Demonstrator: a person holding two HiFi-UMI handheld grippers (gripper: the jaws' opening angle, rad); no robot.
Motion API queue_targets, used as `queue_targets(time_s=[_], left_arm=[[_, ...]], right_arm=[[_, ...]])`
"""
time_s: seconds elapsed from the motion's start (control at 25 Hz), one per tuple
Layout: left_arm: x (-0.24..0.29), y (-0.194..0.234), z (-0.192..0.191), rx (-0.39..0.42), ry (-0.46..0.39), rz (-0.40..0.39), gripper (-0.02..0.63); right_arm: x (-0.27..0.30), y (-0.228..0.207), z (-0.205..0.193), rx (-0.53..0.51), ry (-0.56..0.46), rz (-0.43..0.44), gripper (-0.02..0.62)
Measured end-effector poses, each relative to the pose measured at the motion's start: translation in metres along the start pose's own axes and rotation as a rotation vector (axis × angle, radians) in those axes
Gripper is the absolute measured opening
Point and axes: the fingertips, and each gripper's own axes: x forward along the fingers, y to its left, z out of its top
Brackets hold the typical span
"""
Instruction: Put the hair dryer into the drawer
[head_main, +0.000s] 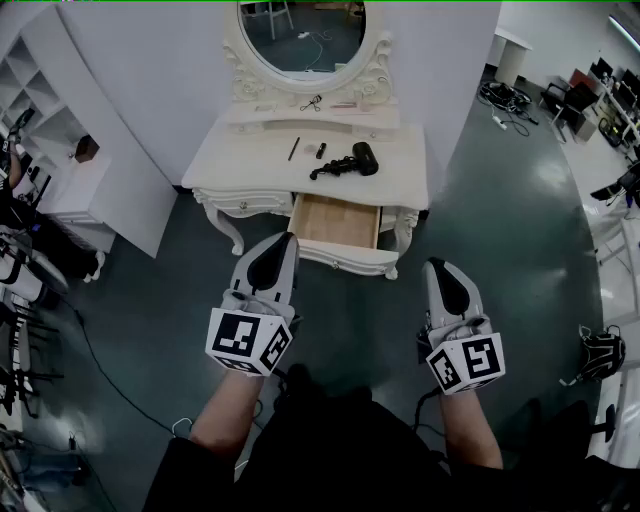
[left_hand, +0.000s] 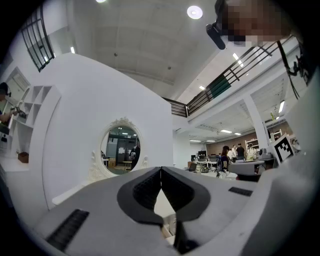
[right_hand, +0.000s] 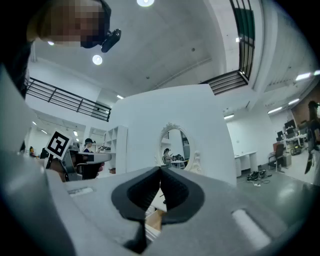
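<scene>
A black hair dryer (head_main: 352, 160) with its coiled cord lies on the top of a white dressing table (head_main: 250, 160). Below it the table's drawer (head_main: 335, 222) stands pulled out, its wooden inside bare. My left gripper (head_main: 283, 243) is held level in front of the table, short of the drawer's left corner, shut with nothing in it. My right gripper (head_main: 437, 265) hangs level to the right of the drawer, also shut and empty. In the left gripper view the closed tips (left_hand: 161, 171) point at the oval mirror (left_hand: 120, 148); the right gripper (right_hand: 160, 170) faces the mirror (right_hand: 175, 146) too.
An oval mirror (head_main: 302, 35) tops the table; small items (head_main: 294, 149) lie beside the dryer. White shelves (head_main: 55, 140) stand at the left, with cables (head_main: 95, 360) on the dark floor. Chairs and desks (head_main: 585, 95) fill the right, and people stand in the distance (left_hand: 240, 151).
</scene>
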Motion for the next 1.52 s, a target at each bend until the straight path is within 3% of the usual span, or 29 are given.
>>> queue_targets(time_s=[0.2,0.6,0.88,0.92,1.0,1.04,1.52], left_arm=[[-0.017,0.014,0.014,0.076,-0.023,0.027,0.002],[-0.047,0.068,0.01,0.04,-0.006,0.052,0.002],[-0.068,0.108,0.024,0.045,-0.052,0.072,0.004],[-0.071,0.115,0.027,0.041,-0.062,0.072,0.045],[-0.076,0.13,0.029,0.031,-0.066,0.065,0.235],[-0.079,0.137,0.027,0.028,-0.06,0.062,0.251],[-0.099,0.221,-0.008,-0.016,0.011,0.043,0.252]], right_arm=[[0.003,0.01,0.005,0.001,-0.015,-0.024,0.003],[0.027,0.056,-0.004,-0.028,0.012,-0.029,0.003],[0.039,0.082,0.005,-0.041,-0.008,-0.054,0.017],[0.043,0.086,0.005,-0.041,-0.009,-0.055,0.068],[0.05,0.094,0.004,-0.036,-0.005,-0.061,0.149],[0.053,0.098,0.004,-0.035,-0.004,-0.067,0.166],[0.095,0.145,-0.003,-0.072,0.011,-0.143,0.166]])
